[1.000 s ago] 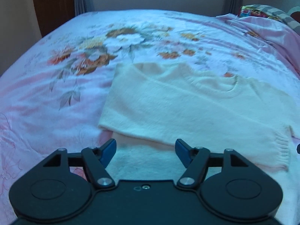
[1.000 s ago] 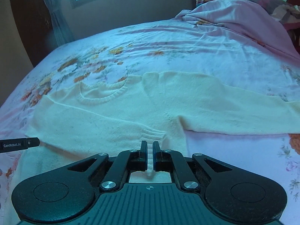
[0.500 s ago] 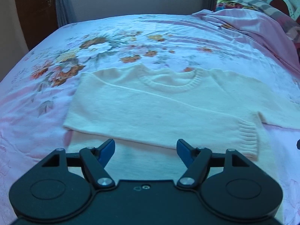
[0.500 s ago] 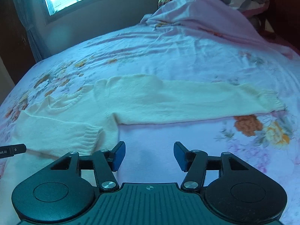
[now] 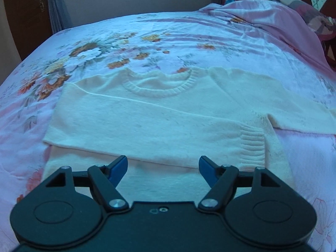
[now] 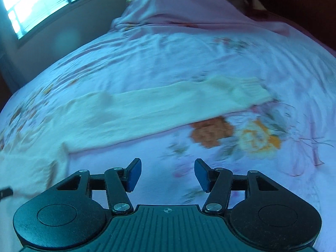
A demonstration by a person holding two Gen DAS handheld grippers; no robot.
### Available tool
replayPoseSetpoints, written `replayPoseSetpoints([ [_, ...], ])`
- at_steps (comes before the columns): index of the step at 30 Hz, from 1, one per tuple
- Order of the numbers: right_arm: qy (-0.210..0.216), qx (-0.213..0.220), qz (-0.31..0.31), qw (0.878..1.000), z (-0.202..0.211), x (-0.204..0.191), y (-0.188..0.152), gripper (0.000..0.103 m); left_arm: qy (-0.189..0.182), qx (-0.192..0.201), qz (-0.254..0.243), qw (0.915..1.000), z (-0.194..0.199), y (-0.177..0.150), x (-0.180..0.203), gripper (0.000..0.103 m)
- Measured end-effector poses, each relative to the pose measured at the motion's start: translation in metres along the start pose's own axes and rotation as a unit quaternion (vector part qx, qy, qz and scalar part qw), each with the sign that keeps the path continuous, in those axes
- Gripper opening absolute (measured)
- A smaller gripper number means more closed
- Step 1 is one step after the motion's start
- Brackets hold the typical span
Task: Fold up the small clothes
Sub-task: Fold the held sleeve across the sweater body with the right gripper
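one sleeve folded, one sleeve waiting

the cream sweater (image 5: pixel 147 124) lay flat on the floral bed (image 5: pixel 210 42), one sleeve already across its body. my left claw (image 5: pixel 163 166) was spread above its lower part and held nothing. my right claw (image 6: pixel 167 174) had just been opening; it was spread, with only sheet between the jaws. the other sleeve (image 6: pixel 168 107) stretched out sideways. i judged the knit soft, light and floppy, so the ribbed cuff (image 6: pixel 250 90) seemed the best place to pinch.
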State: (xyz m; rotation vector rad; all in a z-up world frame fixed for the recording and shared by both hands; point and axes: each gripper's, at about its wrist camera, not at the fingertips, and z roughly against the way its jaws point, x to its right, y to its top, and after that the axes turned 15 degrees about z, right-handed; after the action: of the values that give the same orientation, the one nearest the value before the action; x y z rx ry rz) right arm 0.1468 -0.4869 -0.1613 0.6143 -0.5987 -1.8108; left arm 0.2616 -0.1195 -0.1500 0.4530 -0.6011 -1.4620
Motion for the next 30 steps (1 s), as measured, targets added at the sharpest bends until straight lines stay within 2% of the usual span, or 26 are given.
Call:
replayPoseSetpoints([
  [4,-0.026,-0.003,-0.05,0.998,-0.01,0.049,0.007,0.056,0.001,-0.007,-0.001,1.0,-0.012,0.0,0.005,0.072],
  [8,-0.031,-0.001,-0.112,0.993,-0.025,0.089,0.019,0.056,0.001,-0.012,0.003,0.9999,-0.022,0.001,0.007,0.072],
  [9,-0.033,0.002,-0.124,0.992,-0.028,0.096,0.023,0.053,0.002,-0.011,0.002,0.9999,-0.023,0.002,0.007,0.072],
  [10,-0.036,0.001,-0.131,0.991,-0.032,0.102,0.026,0.043,0.004,-0.01,0.002,0.9999,-0.025,0.002,0.006,0.072],
  [13,-0.037,-0.003,-0.152,0.988,-0.045,0.117,0.037,0.041,0.01,-0.007,0.004,0.9999,-0.03,0.006,0.004,0.072],
  [20,-0.076,0.007,-0.17,0.982,-0.068,0.13,0.056,0.041,0.03,0.001,0.04,0.9987,-0.049,0.033,-0.011,0.072],
  [21,-0.082,0.008,-0.169,0.982,-0.071,0.13,0.059,0.034,0.033,0.0,0.044,0.9985,-0.052,0.037,-0.013,0.072],
  [22,-0.084,0.012,-0.168,0.982,-0.073,0.129,0.06,0.018,0.034,-0.001,0.047,0.9983,-0.055,0.04,-0.014,0.072],
  [23,-0.081,0.016,-0.171,0.982,-0.074,0.129,0.061,0.012,0.033,-0.004,0.049,0.9983,-0.058,0.041,-0.014,0.072],
  [24,-0.079,0.022,-0.171,0.982,-0.075,0.128,0.063,0.008,0.034,-0.005,0.05,0.9981,-0.06,0.041,-0.014,0.072],
  [28,-0.074,0.071,-0.138,0.985,-0.061,0.106,0.075,0.006,0.027,-0.007,0.058,0.9979,-0.058,0.04,-0.02,0.072],
  [30,-0.045,0.097,-0.104,0.989,-0.053,0.079,0.09,0.006,0.022,-0.006,0.06,0.998,-0.053,0.041,-0.025,0.072],
])
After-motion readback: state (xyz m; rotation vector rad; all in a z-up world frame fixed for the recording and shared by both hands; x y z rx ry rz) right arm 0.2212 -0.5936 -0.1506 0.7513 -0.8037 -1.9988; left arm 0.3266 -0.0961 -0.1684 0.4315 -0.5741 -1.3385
